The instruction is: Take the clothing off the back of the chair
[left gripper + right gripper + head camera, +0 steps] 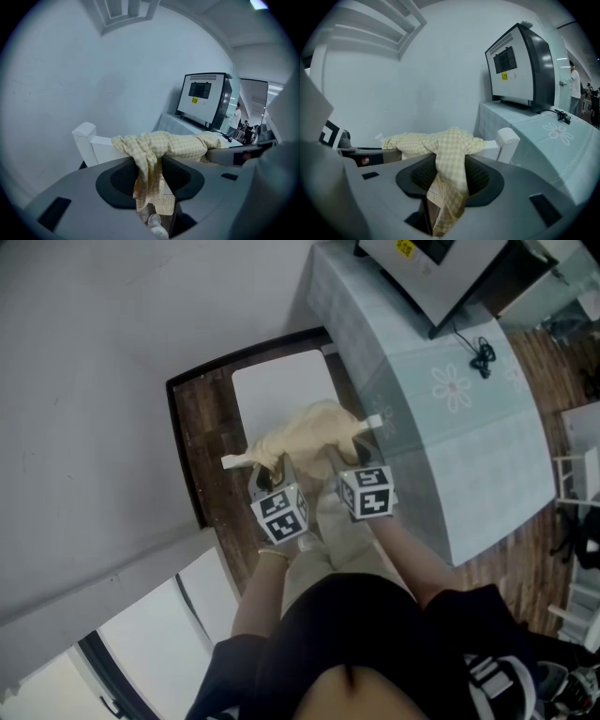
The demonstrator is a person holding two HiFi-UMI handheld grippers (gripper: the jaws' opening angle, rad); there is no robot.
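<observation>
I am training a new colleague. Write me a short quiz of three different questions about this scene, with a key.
1. True or false: the checked garment hangs over the back rail of the white chair.
2. What do the left tool and the right tool each grip? A) the garment B) a cable C) nothing
3. Fill in: the cloth on the table beside the chair shows a printed ____.
Key: 1 true; 2 A; 3 flower.

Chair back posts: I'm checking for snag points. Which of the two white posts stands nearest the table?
The post by the right gripper, beside the table; the other post stands by the left gripper.
</observation>
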